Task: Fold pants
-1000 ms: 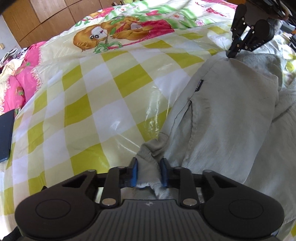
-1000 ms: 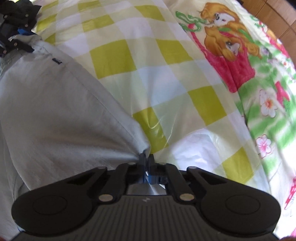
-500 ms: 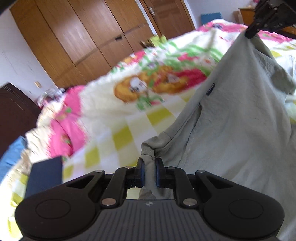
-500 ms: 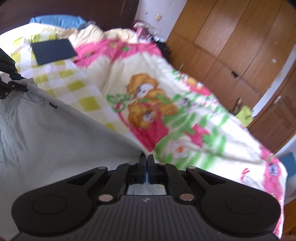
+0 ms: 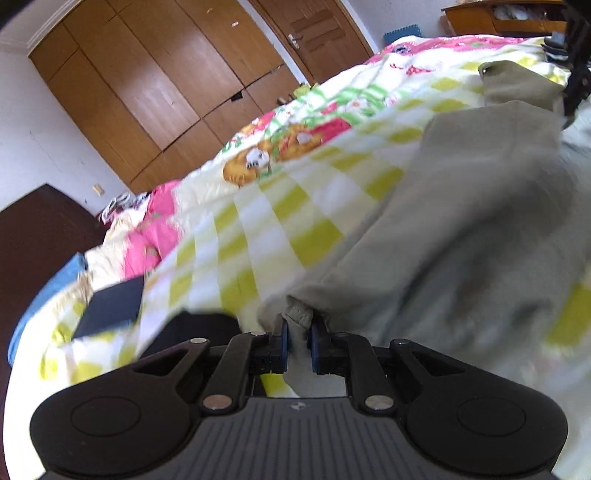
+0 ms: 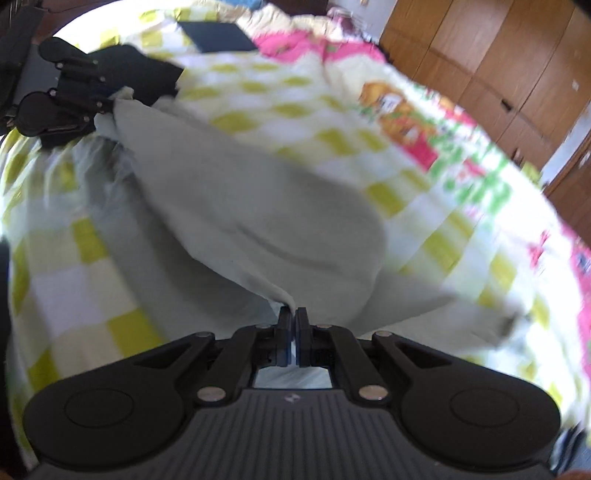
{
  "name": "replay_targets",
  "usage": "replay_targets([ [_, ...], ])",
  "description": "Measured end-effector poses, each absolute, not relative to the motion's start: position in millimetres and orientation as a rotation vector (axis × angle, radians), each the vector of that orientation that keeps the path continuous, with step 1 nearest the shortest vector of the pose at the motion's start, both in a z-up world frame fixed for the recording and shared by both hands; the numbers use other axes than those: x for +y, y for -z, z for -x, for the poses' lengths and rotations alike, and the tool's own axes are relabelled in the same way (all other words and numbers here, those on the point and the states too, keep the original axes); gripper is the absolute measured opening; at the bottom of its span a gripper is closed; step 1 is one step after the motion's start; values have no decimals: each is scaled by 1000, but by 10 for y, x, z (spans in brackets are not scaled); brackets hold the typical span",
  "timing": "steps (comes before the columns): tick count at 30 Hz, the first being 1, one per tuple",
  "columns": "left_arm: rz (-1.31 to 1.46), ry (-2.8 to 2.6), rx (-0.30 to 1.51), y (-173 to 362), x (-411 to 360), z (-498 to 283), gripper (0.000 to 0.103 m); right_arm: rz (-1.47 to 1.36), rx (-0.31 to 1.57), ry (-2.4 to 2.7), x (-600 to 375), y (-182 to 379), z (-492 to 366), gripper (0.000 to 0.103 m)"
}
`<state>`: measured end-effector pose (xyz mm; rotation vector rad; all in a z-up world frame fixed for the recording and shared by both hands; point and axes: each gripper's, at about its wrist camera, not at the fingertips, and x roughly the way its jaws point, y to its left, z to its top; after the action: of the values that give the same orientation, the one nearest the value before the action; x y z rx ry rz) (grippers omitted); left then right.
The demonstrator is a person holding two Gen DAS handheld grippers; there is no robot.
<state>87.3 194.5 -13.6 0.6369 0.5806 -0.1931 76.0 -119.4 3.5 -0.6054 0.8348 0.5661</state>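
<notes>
Right gripper (image 6: 294,334) at bottom centre is pinched tight on an edge of the grey pants (image 6: 258,221), which stretch blurry up to the left gripper (image 6: 105,107) in the upper left. Checked bedspread (image 6: 306,107) underneath, dark flat thing (image 6: 218,35) at the top, wooden wardrobe (image 6: 491,55) upper right.

pants (image 5: 461,236): matt grey-green woven cloth | bedcover (image 5: 280,206): smooth, faintly shiny printed cloth | wardrobe (image 5: 155,85): glossy brown wood | left gripper (image 5: 297,345): matt black plastic, blue pads
</notes>
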Motion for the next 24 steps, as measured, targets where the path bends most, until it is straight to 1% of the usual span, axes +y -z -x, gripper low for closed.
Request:
replay_targets([
  [3, -586, 172, 573, 152, 2014, -674, 28, 585, 854, -558, -1163, -54, -689, 1],
  [7, -543, 154, 539, 95, 2073, -524, 27, 611, 826, -549, -1179, -121, -570, 1],
  [10, -609, 130, 497, 157, 2052, -353, 27, 679, 836, -555, -1150, -1, -499, 1],
  [12, -699, 134, 498, 281, 2006, -232, 30, 720, 881, -567, -1108, 157, -411, 2],
  [13, -744, 136, 500, 356, 1981, -165, 34, 748, 879, -569, -1094, 217, -368, 4],
  [15, -811, 156, 515, 461, 1955, -42, 36, 792, 888, -576, -1066, 305, -307, 6],
  [16, -832, 157, 519, 486, 1946, 10, 39, 801, 879, -575, -1066, 315, -277, 7],
  [17, -844, 148, 523, 494, 1947, 51, 44, 806, 872, -578, -1068, 307, -251, 7],
  [18, -845, 136, 527, 486, 1958, 85, 47, 807, 869, -579, -1078, 291, -228, 8],
  [19, -836, 122, 534, 471, 1980, 111, 51, 808, 866, -580, -1085, 269, -215, 12],
  [21, -819, 88, 551, 425, 2021, 127, 52, 799, 862, -580, -1106, 229, -194, 15],
  [24, -827, 35, 530, 344, 2018, 198, 53, 782, 873, -572, -1129, 217, -192, 19],
])
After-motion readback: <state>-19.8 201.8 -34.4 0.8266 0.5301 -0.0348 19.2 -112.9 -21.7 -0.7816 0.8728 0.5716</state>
